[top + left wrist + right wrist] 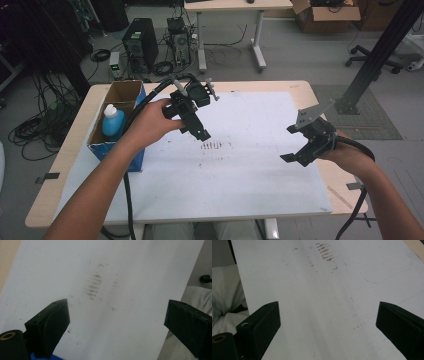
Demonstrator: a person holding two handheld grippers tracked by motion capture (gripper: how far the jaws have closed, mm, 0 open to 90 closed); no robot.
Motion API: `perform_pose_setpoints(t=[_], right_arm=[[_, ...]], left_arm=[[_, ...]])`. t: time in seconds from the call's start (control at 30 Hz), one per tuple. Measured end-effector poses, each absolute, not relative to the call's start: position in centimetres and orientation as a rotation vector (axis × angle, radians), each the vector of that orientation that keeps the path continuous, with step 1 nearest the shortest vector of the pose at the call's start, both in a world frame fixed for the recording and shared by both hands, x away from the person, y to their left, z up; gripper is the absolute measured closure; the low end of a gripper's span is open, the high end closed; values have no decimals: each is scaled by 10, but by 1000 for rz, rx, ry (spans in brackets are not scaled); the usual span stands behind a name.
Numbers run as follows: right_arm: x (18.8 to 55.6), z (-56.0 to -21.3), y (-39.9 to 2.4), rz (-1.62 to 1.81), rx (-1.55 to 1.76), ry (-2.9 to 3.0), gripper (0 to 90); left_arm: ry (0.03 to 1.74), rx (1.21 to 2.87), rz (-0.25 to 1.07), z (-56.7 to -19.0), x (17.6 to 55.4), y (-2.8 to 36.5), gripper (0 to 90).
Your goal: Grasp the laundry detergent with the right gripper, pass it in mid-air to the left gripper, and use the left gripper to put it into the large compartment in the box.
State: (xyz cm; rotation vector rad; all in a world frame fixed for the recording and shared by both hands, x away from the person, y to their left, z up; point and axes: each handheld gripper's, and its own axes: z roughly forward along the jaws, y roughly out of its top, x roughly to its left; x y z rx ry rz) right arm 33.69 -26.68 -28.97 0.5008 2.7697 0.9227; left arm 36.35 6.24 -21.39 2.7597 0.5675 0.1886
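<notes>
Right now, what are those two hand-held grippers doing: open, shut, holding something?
Left hand-held gripper: open, holding nothing, above the white sheet.
Right hand-held gripper: open, holding nothing.

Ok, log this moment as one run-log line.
left tool: open, above white sheet | right tool: open, empty | blue bottle: upright in cardboard box | dark smudges: mid-sheet

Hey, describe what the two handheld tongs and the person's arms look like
Both tongs are black, boxy tools with blocky, wedge-tipped jaws. The left tongs trail a thick black cable; the right tongs carry a grey three-cornered plate on top and a black cable too. The forearms are bare, no sleeves visible.
</notes>
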Motion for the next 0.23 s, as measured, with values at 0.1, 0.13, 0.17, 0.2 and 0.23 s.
perform_pose_setpoints(t=[0.1, 0.13, 0.17, 0.2, 0.23], right_arm=[[336, -289, -268, 922, 508, 2770, 53], [336, -289, -268, 922, 508, 2770, 53], [336, -289, -268, 924, 509, 2769, 53], [336, -290, -268, 924, 510, 2768, 52], [336, -290, -268, 924, 512, 2768, 52]], left_arm=[[573, 2759, 188, -213, 363, 64, 65], [573, 2757, 190, -213, 363, 64, 65], [574, 2756, 189, -213, 363, 65, 65], [579, 2752, 190, -213, 363, 65, 65], [581, 2750, 189, -212, 363, 66, 65]])
